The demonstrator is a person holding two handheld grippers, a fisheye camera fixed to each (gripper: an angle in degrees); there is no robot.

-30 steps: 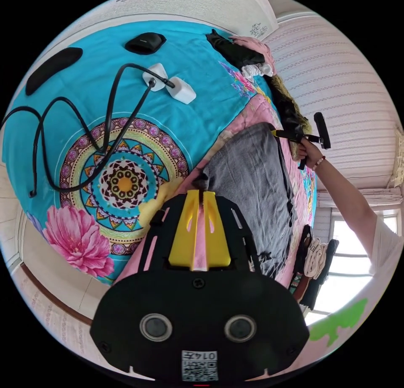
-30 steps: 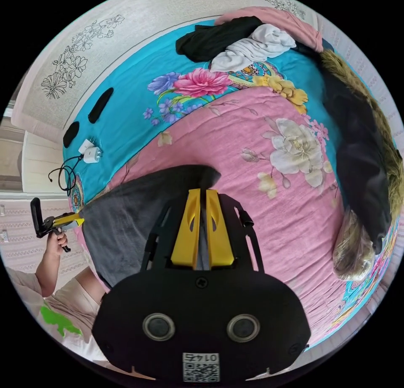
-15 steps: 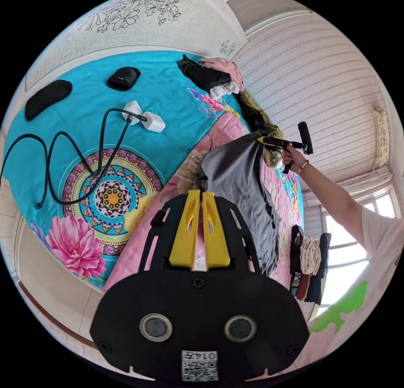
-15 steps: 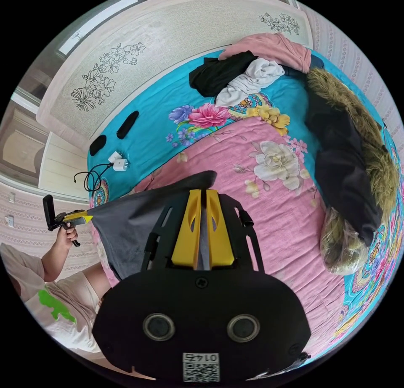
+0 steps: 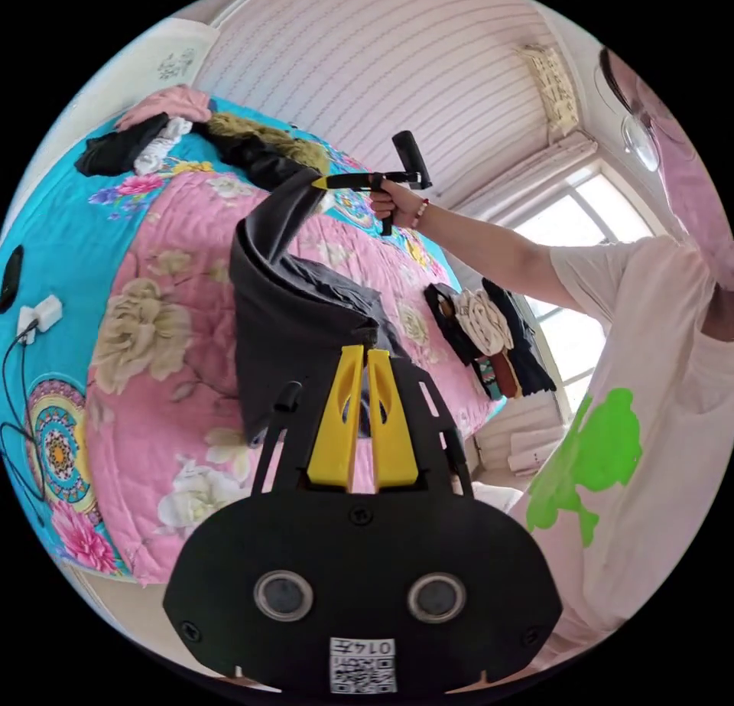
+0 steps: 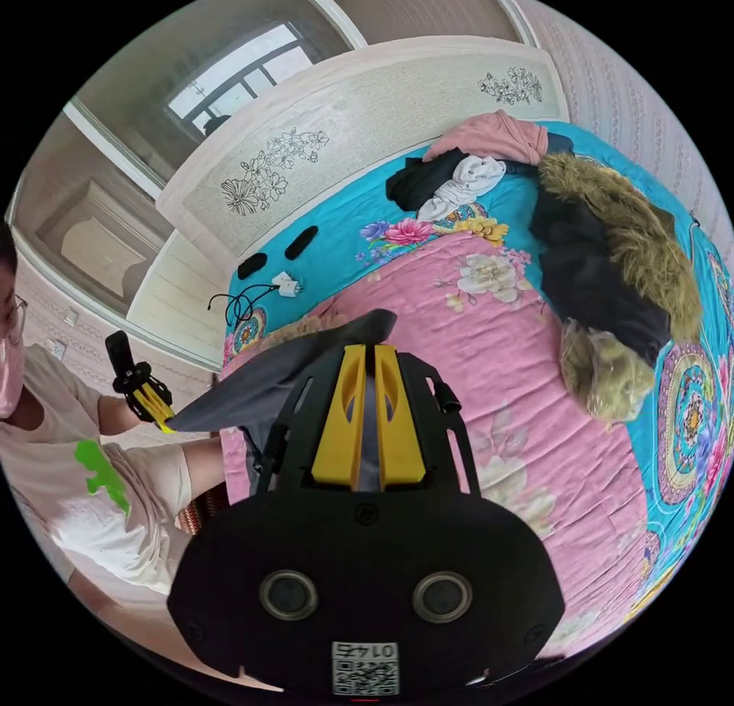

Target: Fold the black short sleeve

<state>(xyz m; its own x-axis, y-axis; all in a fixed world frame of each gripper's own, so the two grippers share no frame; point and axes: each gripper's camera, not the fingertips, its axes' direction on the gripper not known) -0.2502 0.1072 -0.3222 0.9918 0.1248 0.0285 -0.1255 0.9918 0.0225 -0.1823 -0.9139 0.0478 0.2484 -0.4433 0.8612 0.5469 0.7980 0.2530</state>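
Note:
The black short sleeve shirt (image 5: pixel 283 316) hangs stretched in the air between both grippers, above the pink flowered quilt (image 5: pixel 160 331). In the left gripper view my left gripper (image 5: pixel 365 352) is shut on one edge of the cloth. Farther off in that view, the right gripper (image 5: pixel 321 182) pinches another corner, held up by a hand (image 5: pixel 391 197). In the right gripper view my right gripper (image 6: pixel 365 348) is shut on the shirt (image 6: pixel 260 388), and the left gripper (image 6: pixel 162 419) grips its far corner at the left.
A heap of clothes (image 6: pixel 466 167) and a fur-trimmed dark coat (image 6: pixel 604 270) lie on the bed near the headboard (image 6: pixel 344 148). Chargers with a black cable (image 6: pixel 279 285) sit on the blue sheet. Folded clothes (image 5: pixel 489 331) lie past the bed's far edge. The person (image 5: pixel 634 431) stands beside the bed.
Both grippers have lifted the shirt off the quilt, so it now hangs in the air. Both cameras have swung, bringing the person and window into view.

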